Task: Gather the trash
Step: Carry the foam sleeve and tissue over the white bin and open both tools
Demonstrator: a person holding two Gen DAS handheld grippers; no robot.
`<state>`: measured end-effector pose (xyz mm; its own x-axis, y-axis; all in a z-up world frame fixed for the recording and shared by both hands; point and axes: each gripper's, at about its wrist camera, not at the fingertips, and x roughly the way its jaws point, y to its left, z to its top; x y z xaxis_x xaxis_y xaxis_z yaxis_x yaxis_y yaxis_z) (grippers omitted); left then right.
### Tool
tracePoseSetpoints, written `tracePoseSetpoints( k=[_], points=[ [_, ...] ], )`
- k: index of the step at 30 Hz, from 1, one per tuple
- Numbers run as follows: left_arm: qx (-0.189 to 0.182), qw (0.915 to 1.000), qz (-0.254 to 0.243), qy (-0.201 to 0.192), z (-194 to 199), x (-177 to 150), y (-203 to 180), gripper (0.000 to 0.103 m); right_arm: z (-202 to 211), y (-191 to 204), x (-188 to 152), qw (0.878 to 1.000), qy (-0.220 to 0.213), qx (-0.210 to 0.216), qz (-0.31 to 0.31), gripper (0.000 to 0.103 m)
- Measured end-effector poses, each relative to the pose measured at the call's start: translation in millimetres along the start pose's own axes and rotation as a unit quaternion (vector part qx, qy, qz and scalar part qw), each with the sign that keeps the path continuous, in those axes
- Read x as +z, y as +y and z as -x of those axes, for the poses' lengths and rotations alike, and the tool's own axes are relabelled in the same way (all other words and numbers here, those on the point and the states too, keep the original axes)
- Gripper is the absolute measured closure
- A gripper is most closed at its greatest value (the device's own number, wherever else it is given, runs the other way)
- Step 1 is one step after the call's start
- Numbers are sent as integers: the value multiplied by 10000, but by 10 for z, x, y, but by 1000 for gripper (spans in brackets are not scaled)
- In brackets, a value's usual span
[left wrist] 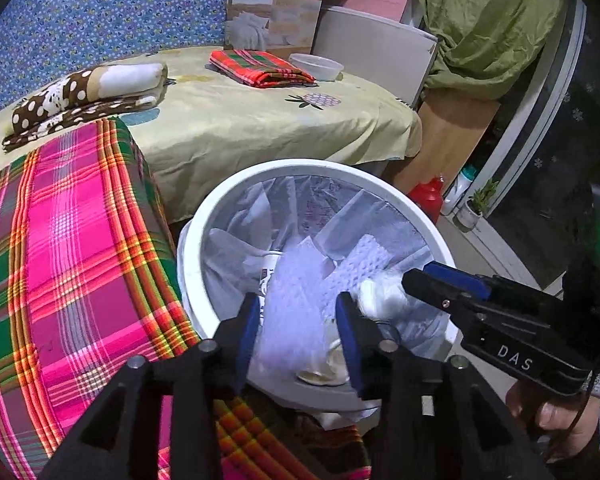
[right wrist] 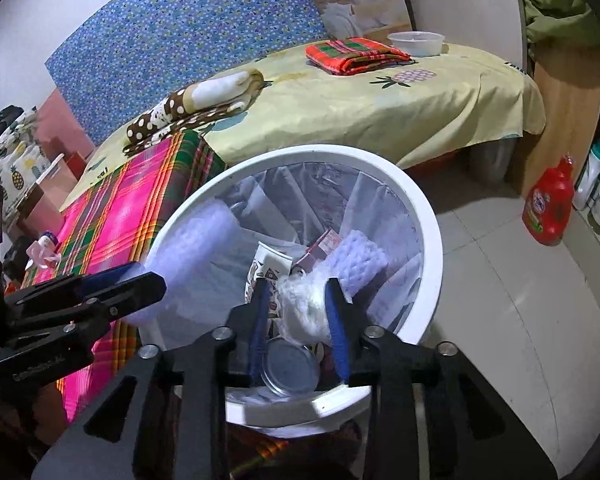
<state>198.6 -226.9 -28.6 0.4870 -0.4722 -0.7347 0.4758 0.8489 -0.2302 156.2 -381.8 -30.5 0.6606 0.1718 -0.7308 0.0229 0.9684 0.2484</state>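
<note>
Hanging over the white bin [right wrist: 428, 216], a crumpled white wad [right wrist: 304, 308] sits between the right claw [right wrist: 300, 308] pads, half open and maybe touching it. The left claw [left wrist: 296, 312], at nine o'clock, gapes wider around soft white foam wrap [left wrist: 292, 320]. Both pieces lie straight ahead, above the bin.

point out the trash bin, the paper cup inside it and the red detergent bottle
trash bin [right wrist: 434, 216], right wrist view, white rim
paper cup [right wrist: 270, 262], right wrist view, open mouth
red detergent bottle [right wrist: 548, 208], right wrist view, label

left gripper [left wrist: 298, 312] over bin [left wrist: 204, 216]; seemingly open
</note>
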Motion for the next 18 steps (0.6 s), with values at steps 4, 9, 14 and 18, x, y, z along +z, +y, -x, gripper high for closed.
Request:
tracePoseSetpoints(
  k=[4,9,14,18],
  points=[
    [-46,10000,41,-43,58,-11,12,59,30,23,8,10000,-34,0,46,65],
    [-55,9998,138,-159,207,-59,73,59,105,93,12,9998,-97,6,161,65],
    [32,9993,251,-276,369,-122,144,59,192,211,18,9993,-215,65,286,65],
    [108,9986,312,-403,518,-174,199,59,259,340,6,9985,-292,167,421,65]
  ],
)
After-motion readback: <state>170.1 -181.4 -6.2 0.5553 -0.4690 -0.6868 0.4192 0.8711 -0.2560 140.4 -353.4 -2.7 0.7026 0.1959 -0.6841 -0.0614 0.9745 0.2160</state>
